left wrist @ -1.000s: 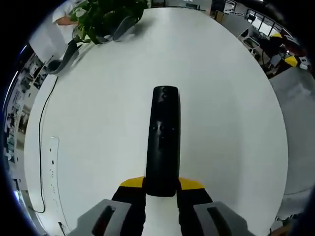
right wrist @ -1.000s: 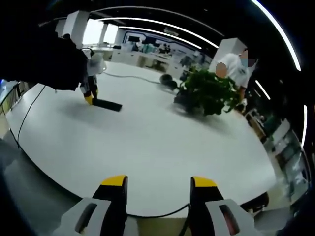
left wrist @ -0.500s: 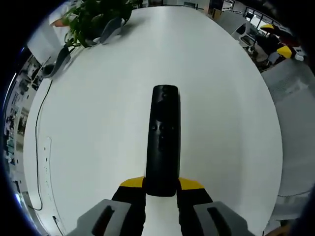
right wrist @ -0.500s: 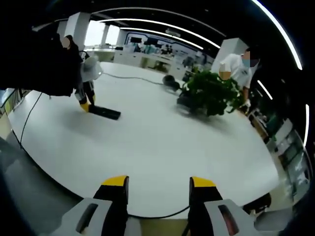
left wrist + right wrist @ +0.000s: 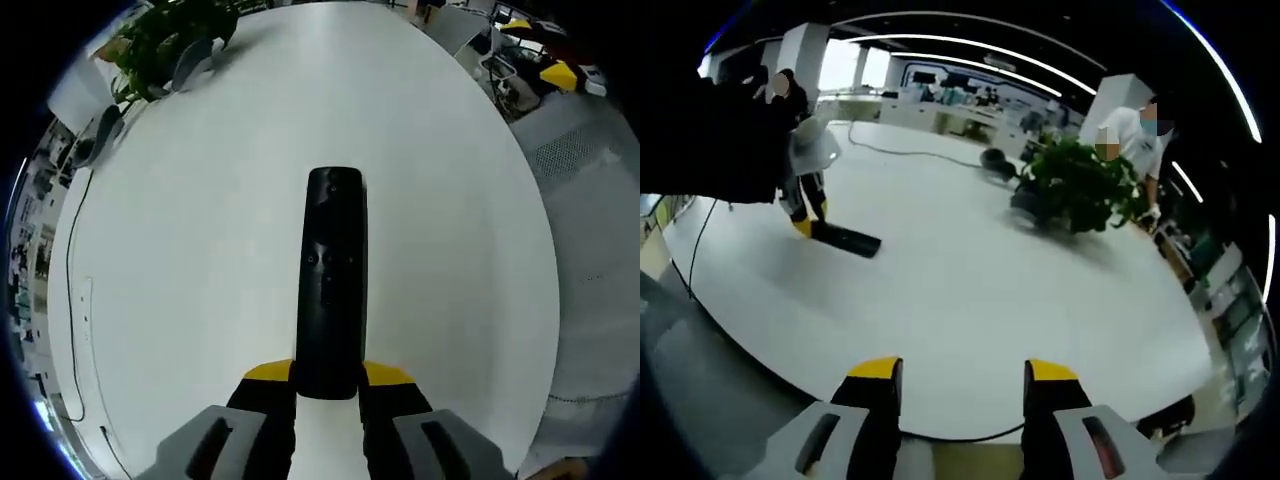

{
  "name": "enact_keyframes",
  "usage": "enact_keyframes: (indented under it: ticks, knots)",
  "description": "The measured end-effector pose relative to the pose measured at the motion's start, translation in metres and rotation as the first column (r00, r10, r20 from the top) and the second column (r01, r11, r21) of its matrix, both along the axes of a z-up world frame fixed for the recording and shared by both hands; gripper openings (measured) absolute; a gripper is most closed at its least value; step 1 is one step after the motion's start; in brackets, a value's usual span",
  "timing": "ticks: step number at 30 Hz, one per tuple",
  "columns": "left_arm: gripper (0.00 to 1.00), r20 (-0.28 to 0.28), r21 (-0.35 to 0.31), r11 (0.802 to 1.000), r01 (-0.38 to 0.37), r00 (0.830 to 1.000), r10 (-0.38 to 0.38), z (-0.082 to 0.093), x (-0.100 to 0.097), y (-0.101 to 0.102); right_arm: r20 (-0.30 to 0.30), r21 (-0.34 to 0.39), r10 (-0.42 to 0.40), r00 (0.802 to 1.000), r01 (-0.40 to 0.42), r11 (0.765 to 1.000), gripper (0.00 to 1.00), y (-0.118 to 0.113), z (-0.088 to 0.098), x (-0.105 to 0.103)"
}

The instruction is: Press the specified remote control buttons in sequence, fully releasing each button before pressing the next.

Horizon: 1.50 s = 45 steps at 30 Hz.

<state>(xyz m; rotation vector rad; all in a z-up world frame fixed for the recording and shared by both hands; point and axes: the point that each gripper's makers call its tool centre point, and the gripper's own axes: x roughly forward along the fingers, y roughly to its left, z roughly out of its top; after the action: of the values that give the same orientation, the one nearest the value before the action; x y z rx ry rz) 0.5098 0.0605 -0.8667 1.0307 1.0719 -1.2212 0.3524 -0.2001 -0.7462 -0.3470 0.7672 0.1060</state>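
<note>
Both views have drifted slightly; left gripper still clamps the black remote control above the white table. Right gripper gapes empty near its edge; approach buttons squarely.

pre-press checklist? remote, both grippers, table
1. Remote held: ok, its near end sits between the left gripper jaws.
2. Remote in both views: ok, also at on the table.
3. Right gripper free to press: ok, open and empty.
4. Right gripper near buttons: not ok, it is far across the table from the remote.
5. Buttons facing up: ok.
6. Any button pressed now: cannot tell.
</note>
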Motion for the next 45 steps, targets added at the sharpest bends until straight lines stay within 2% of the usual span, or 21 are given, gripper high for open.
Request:
enact_keyframes:
  ticks: [9, 16, 21, 31, 40, 45]
  knots:
    - [0.23, -0.001, 0.022, 1.0, 0.008, 1.0, -0.008, -0.001, -0.032, 0.005, -0.002, 0.006, 0.013, 1.0, -0.013, 1.0, 0.46, 0.003, 0.0, -0.001]
    - [0.23, -0.002, 0.017, 1.0, -0.008, 1.0, 0.008, -0.001, -0.047, 0.007, -0.026, 0.0, 0.026, 0.999, -0.026, 1.0, 0.44, 0.004, -0.004, -0.003]
    - [0.23, 0.002, 0.021, 1.0, -0.015, 1.0, 0.015, -0.001, -0.058, 0.008, 0.0, 0.019, 0.025, 1.0, -0.025, 1.0, 0.44, 0.005, 0.0, -0.001]
    - [0.23, 0.004, 0.04, 0.999, -0.004, 1.0, 0.004, -0.001, -0.082, 0.009, -0.026, 0.018, 0.032, 0.999, -0.031, 0.999, 0.44, 0.007, -0.004, -0.003]
    - [0.23, 0.003, 0.058, 0.998, -0.004, 1.0, 0.003, -0.002, -0.099, 0.009, -0.029, 0.008, 0.074, 0.997, -0.074, 0.997, 0.44, 0.014, -0.003, -0.004]
    - [0.24, 0.004, 0.053, 0.999, -0.008, 1.0, 0.008, -0.001, -0.115, 0.011, -0.026, 0.034, 0.088, 0.996, -0.087, 0.996, 0.45, 0.018, -0.001, -0.003]
